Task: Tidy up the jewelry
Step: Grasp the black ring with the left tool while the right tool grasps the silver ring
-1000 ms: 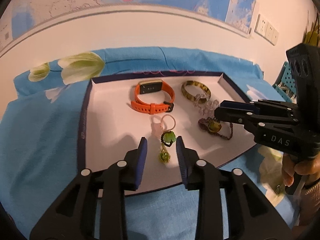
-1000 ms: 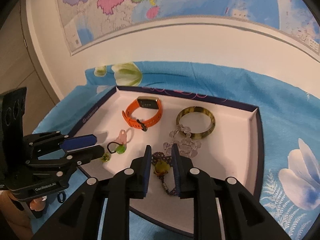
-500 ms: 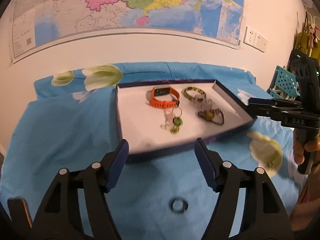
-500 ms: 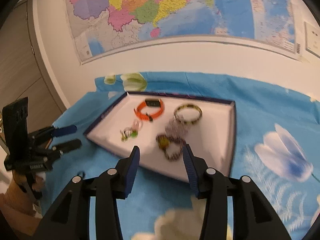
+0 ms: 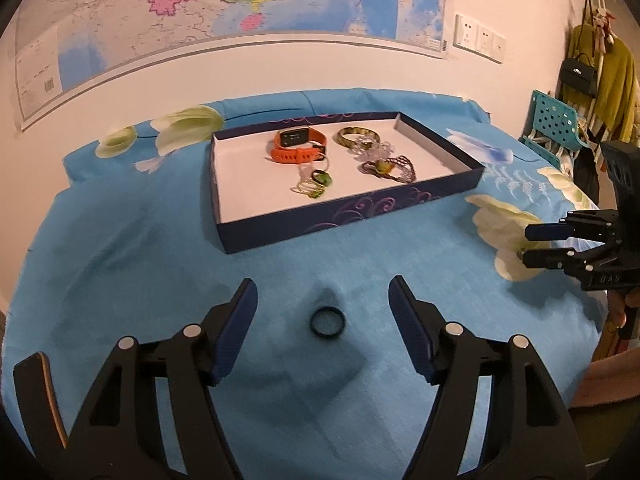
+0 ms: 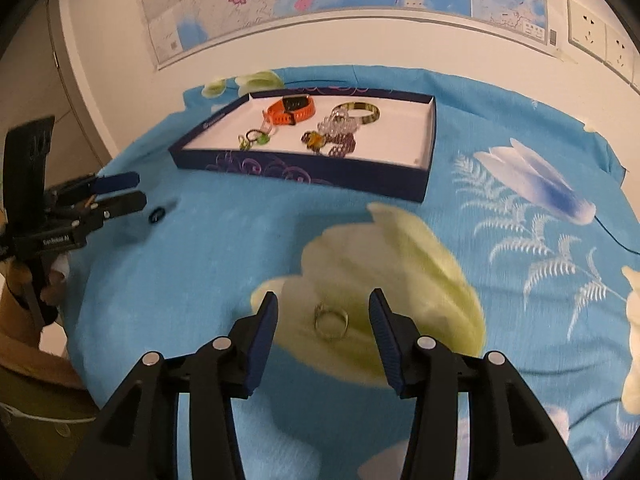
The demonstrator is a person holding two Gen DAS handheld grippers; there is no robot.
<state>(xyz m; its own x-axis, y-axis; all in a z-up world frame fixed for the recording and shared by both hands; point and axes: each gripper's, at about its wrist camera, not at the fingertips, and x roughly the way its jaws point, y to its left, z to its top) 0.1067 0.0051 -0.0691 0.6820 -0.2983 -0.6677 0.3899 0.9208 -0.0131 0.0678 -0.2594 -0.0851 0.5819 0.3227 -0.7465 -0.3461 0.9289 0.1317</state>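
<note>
A dark blue box (image 5: 360, 210) with a white floor holds an orange watch (image 5: 298, 145), a green-gold bangle (image 5: 357, 136), a clear bead bracelet (image 5: 376, 148), a purple bead bracelet (image 5: 390, 168) and small green charms (image 5: 316, 184). A black ring (image 5: 327, 322) lies on the blue cloth between the jaws of my open left gripper (image 5: 322, 324). A silver ring (image 6: 331, 320) lies on a pale flower print between the jaws of my open right gripper (image 6: 323, 330). The box also shows in the right wrist view (image 6: 304, 170), as does the black ring (image 6: 157, 215).
The table is covered with a blue floral cloth (image 5: 120, 240). A wall map (image 5: 200, 12) hangs behind it. A teal chair (image 5: 554, 126) and hanging clothes (image 5: 600, 76) stand at the far right. The table edge drops off at the right wrist view's left (image 6: 80, 340).
Both grippers have pulled back out of the box and opened wide. The left now frames the black ring on the cloth, the right the silver ring.
</note>
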